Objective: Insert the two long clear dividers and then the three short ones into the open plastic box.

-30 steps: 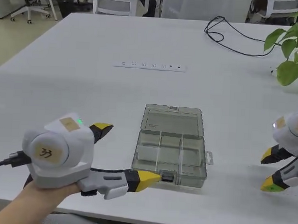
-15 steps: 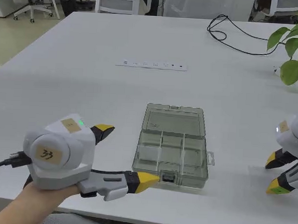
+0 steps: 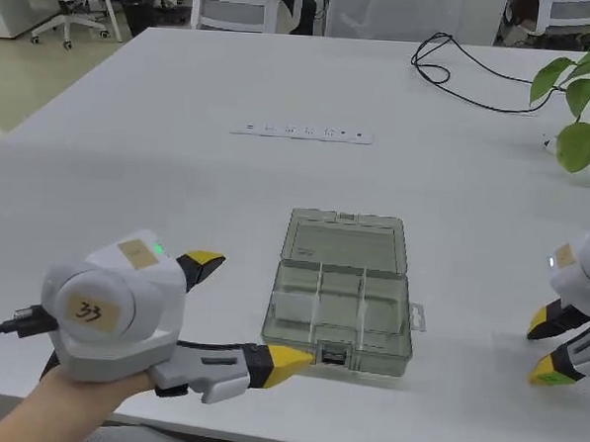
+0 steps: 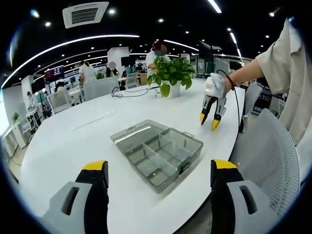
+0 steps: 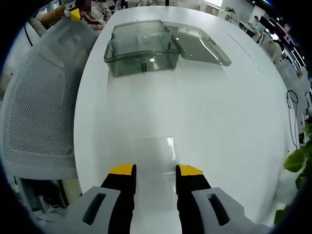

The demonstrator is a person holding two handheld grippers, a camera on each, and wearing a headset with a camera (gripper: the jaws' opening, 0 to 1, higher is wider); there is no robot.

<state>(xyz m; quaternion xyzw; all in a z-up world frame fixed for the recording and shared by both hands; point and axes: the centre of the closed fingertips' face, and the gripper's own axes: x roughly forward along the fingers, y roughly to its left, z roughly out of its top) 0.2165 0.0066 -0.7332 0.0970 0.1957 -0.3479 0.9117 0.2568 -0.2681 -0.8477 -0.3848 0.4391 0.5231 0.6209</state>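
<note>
Head view, box: the open box sits low in the middle of the frame on the white surface. Its lid lies folded back toward the top, so the cells can be reached from above.
Head view, dividers: clear dividers already stand inside and split the box into cells. Their exact count is hard to read.
Head view, left hand-held gripper: lower left, jaws wide apart and holding nothing, with one tip near the box's front left corner. I judge it is placed there to steady the box.
Head view, right hand-held gripper: at the right edge, well apart from the box, jaws apart, tips angled down at the surface.
Left gripper view, box: centre of the frame, just beyond the spread, empty jaws of the left hand-held gripper.
Left gripper view, right hand-held gripper: upper right, pointing down at the surface, below a plant.
Right gripper view, clear sheet: flat on the surface at bottom centre, between the jaws of the right hand-held gripper. It is probably a divider yet to go in.
Right gripper view, grip: the jaws flank the sheet's edges. I cannot tell whether they pinch it or merely straddle it.
Right gripper view, box: top of the frame, well apart from the sheet.
Next move, as a judgement: lift the sheet by its edges, turn it upright and carry it to a slot.
</note>
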